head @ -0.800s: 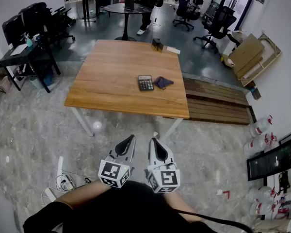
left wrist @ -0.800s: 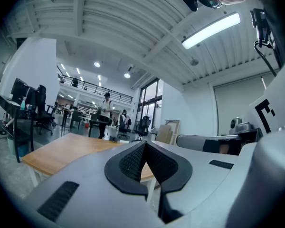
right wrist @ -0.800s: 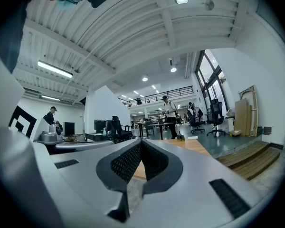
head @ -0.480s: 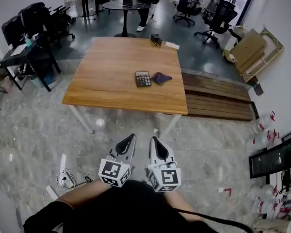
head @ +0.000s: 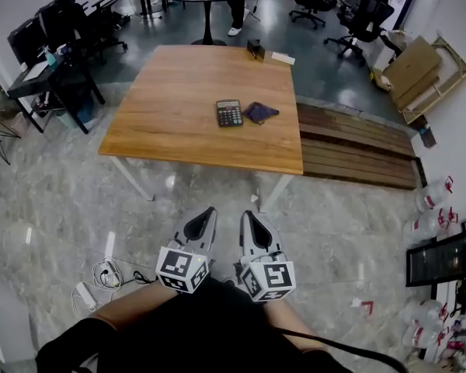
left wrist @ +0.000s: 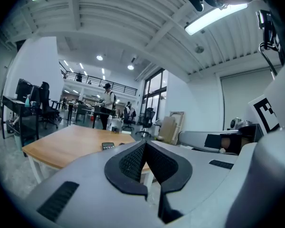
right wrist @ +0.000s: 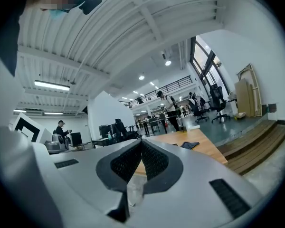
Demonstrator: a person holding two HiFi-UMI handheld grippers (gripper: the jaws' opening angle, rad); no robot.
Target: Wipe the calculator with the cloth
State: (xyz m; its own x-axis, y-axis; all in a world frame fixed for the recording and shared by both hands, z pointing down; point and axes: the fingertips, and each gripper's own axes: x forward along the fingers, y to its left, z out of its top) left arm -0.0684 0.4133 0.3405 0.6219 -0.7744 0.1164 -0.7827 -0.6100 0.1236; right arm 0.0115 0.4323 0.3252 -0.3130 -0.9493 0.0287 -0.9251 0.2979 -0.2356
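Jaws shut; calc (head: 231, 113), cloth (head: 260, 113) inside table (head: 175, 103) edges

You have no text, brand or number you can read here. The cube (head: 182, 269) on your left gripper (head: 209, 213) and the one on your right gripper (head: 247, 215) show only black-and-white square markers. The calculator (head: 230, 113), well ahead of both grippers on the desk (head: 171, 92), is too small for its keys to be read.
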